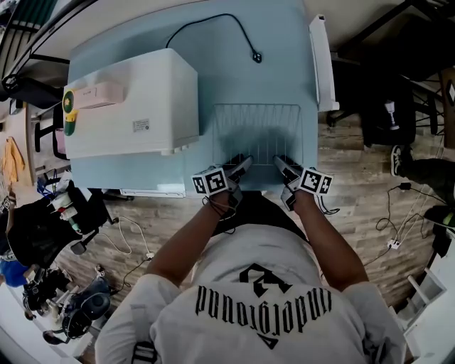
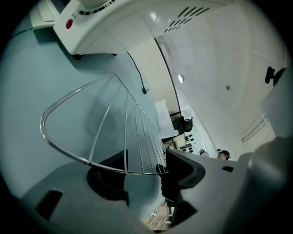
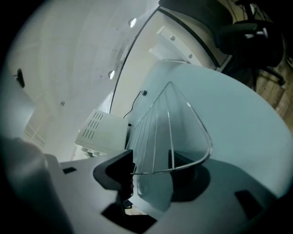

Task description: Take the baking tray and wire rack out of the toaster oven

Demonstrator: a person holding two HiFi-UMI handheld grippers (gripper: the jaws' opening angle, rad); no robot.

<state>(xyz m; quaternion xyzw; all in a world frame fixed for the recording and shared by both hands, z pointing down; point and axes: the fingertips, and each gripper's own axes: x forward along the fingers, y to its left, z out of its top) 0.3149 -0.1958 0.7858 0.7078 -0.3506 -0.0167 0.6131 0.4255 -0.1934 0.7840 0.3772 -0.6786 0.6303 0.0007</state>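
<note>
— Where is the rack?

— You have one wire rack (image 1: 257, 131), lying flat on the light blue table (image 1: 284, 43), outside the toaster oven (image 1: 128, 103). In the head view it sits at about 3 o'clock from the oven, just beside its near right corner.

— And my two grippers?

— Both are at the rack's 6 o'clock edge, the one nearest you. Your left gripper (image 1: 242, 162) is at its left end and your right gripper (image 1: 283, 163) at its right end.

— Are they clamped on it?

— No. In the left gripper view your left gripper (image 2: 142, 176) has its jaws wide apart. The rack's (image 2: 128, 132) thin rim wire crosses the gap between them, and the pads are not pressing on it. In the right gripper view your right gripper (image 3: 153, 178) shows the same: jaws spread, with the rack's (image 3: 169, 132) rim in the gap.

— What else is on the table?

— One oven, white, and one black power cord (image 1: 213, 20). The cord runs from behind the oven, and its plug lies at the rack's 12 o'clock, apart from it.
</note>
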